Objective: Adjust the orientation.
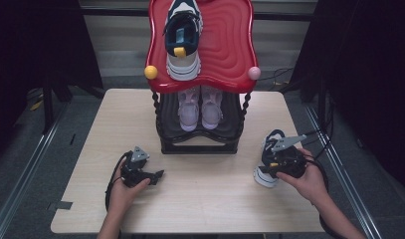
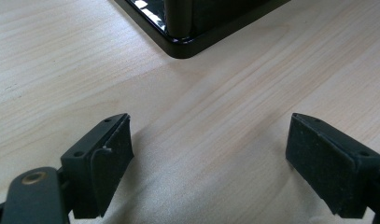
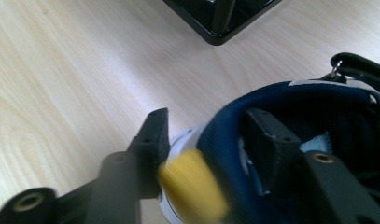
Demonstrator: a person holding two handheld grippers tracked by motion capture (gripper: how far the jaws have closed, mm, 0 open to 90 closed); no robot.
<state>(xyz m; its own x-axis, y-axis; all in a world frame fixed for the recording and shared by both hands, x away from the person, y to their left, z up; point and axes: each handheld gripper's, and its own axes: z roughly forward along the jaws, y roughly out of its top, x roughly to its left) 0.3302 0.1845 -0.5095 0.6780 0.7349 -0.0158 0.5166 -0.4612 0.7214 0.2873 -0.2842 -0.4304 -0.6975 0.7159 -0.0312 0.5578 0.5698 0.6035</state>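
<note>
High view | sneakers: 4 | left gripper agape | right gripper clamps navy sneaker

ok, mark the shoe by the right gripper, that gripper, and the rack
shoe (image 3: 295, 100): right gripper view, navy collar
right gripper (image 3: 208, 144): right gripper view, midway between its fingertips
rack (image 1: 199, 148): high view, black base

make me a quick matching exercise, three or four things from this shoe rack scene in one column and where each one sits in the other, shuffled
Things:
1. navy and white sneaker
2. lilac pair of shoes
3. sneaker by the right tongs
4. left tongs

Places:
A. on the table, right of the rack
B. on the red top shelf
C. over bare table, left of the rack, holding nothing
D. on the black lower shelf

Pairs: 1-B, 2-D, 3-A, 4-C
</note>
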